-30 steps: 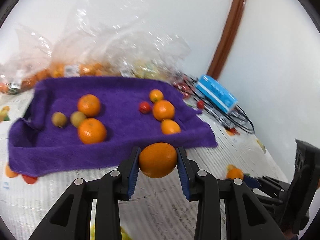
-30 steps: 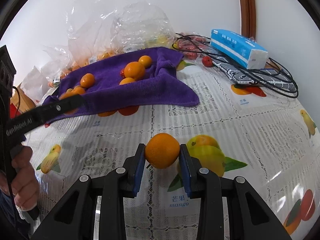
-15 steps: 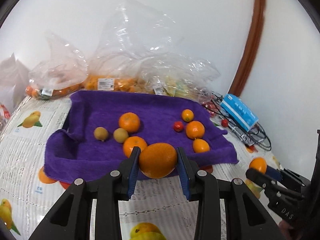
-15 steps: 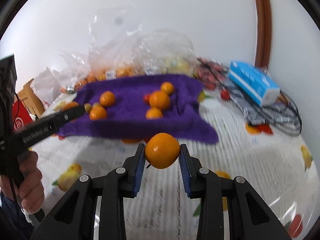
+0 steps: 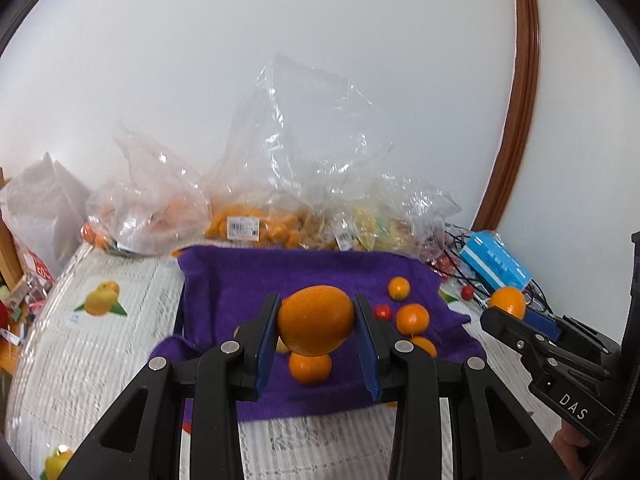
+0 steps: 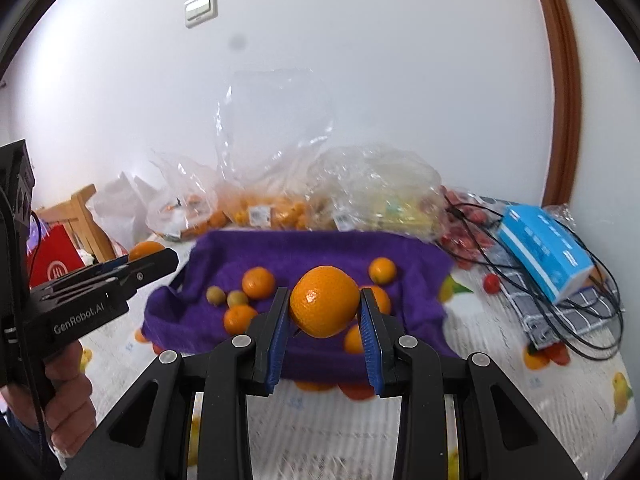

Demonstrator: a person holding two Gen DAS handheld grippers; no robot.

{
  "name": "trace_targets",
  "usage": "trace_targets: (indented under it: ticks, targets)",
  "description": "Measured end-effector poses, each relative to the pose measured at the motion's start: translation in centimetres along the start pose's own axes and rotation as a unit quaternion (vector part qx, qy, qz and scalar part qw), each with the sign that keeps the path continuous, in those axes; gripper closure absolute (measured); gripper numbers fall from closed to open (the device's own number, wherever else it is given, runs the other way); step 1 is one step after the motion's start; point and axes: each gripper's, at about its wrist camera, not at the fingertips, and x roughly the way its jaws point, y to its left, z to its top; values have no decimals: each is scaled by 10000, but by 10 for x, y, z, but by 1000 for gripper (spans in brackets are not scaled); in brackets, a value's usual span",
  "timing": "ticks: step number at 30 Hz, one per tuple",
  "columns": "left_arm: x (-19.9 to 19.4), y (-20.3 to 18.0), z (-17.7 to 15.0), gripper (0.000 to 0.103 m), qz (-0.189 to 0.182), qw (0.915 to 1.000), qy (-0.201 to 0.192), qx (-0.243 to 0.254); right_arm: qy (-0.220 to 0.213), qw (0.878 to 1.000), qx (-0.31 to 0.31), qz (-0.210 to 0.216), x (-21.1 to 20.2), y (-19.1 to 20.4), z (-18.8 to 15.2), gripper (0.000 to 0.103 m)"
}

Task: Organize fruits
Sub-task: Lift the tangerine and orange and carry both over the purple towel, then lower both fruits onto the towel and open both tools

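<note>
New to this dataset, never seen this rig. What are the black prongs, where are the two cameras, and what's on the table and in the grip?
No robot arm here: a person holds one two-finger gripper in each hand. Each picture comes from a fisheye camera on a gripper, looking forward along its black fingers with blue pads.

In the left wrist view, the left gripper is shut on an orange; the right gripper shows at the right edge. In the right wrist view, the right gripper is shut on its own orange.

Ahead, on a fruit-print tablecloth, lies a purple towel bearing smaller oranges, two small yellow-green fruits and a small red fruit. Behind are clear plastic bags of fruit; to the right, a blue box and black cables.
</note>
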Motion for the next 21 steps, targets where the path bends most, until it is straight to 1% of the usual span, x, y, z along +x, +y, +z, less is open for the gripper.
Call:
trace_targets:
  ticks: [4,7,10,13,16,18,19,21]
  targets:
    - [9,-1,8,69,76,9999,-74,44,-115,9999,55,115,10,0,13,69]
    - [18,2,13,69,143,9999,-32,10,-210,9996,114,135,16,-1,24,69]
    - [31,6,19,69,170,9999,-22,-23,-276,9991,217,255,28,-5,35,69]
    - [44,11,19,69,256,9996,-79,-20,-291,9990,269,228,44,-9,40,69]
    - [60,19,9,69,380,9992,9,-101,-208,9987,363,302,58,-15,33,69]
    - [69,26,1,69,466,9988,115,-136,-63,9985,415,342,71,-20,23,69]
    - [73,30,-4,69,503,9985,144,-189,109,9987,415,262,79,-22,19,69]
    - [78,35,-8,69,532,9980,171,-286,192,9990,349,185,85,-24,14,69]
